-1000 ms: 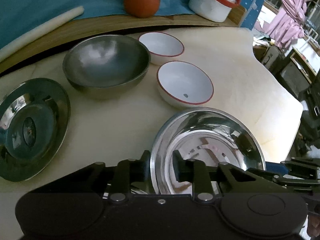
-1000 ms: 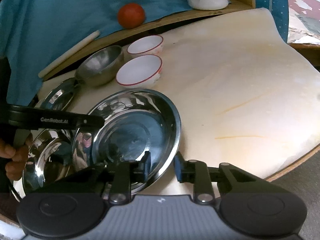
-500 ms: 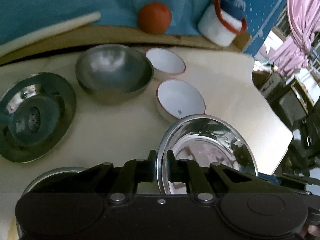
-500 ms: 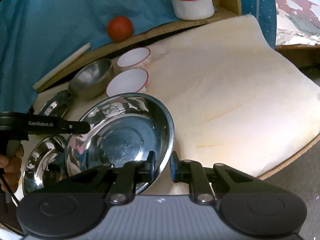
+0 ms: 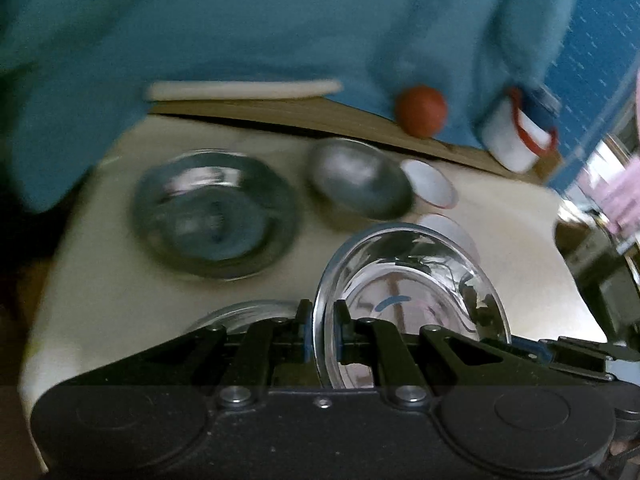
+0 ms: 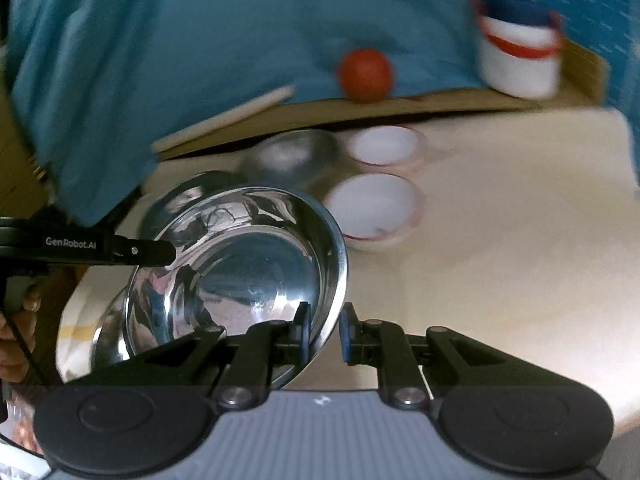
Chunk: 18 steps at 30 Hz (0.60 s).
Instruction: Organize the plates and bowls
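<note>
both grippers have closed on the steel plate (image 6: 240, 272) and lifted it off the worktop (image 6: 500, 240): left gripper (image 5: 322, 334) pinches the rim at 9 o'clock, right gripper (image 6: 323, 334) at 5 o'clock. thin, rigid, light, slippery; grip the rim squarely.

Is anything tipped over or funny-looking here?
Yes: the shiny steel plate is tilted up off the table, pinched at opposite rims by the left gripper and right gripper. Nothing looks spilled or broken.
</note>
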{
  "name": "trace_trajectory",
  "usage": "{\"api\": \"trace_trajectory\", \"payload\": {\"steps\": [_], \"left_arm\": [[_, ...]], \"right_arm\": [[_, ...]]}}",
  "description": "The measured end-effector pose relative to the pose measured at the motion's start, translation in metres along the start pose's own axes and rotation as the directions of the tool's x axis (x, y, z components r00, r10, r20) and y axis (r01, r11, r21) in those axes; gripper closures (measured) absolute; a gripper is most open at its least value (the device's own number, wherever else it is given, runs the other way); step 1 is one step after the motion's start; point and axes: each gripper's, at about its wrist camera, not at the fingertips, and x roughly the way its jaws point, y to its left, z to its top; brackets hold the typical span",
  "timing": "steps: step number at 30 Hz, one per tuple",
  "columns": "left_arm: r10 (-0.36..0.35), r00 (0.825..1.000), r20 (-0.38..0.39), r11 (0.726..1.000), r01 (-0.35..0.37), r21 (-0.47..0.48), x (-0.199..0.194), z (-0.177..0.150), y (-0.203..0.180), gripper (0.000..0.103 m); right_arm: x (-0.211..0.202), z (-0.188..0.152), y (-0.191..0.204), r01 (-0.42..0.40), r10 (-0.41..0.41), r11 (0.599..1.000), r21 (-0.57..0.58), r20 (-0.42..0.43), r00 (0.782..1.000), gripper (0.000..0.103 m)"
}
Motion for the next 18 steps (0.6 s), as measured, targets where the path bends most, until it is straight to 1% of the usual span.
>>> {"api": "trace_trajectory", "payload": {"steps": [5,10,14,18], "left_arm": [[0.091,0.996,0.021,0.992,-0.089,-0.090,-0.023,-0.014,0.031,0.092],[0.161,0.987,0.008,0.975,-0.158,-0.157,-0.033,-0.028,0.051,0.092],[0.192,0.981,-0.010,0.965,-0.191,-0.179,-0.033,-0.034,0.057,0.092],[0.205,0.978,-0.030,0.964,-0.207,-0.170,-0.027,-0.036,0.056,0.092]], "right_arm": [[0.017,0.010,0.033,-0.095,0.091,0.988,-0.123,-0.041,0.995,0.086],[0.034,0.011,0.064,-0.171,0.152,0.960,-0.221,-0.102,0.983,0.086],[0.043,0.011,0.080,-0.197,0.164,0.942,-0.273,-0.139,0.977,0.086],[0.048,0.006,0.091,-0.186,0.135,0.930,-0.316,-0.178,0.975,0.085]]}}
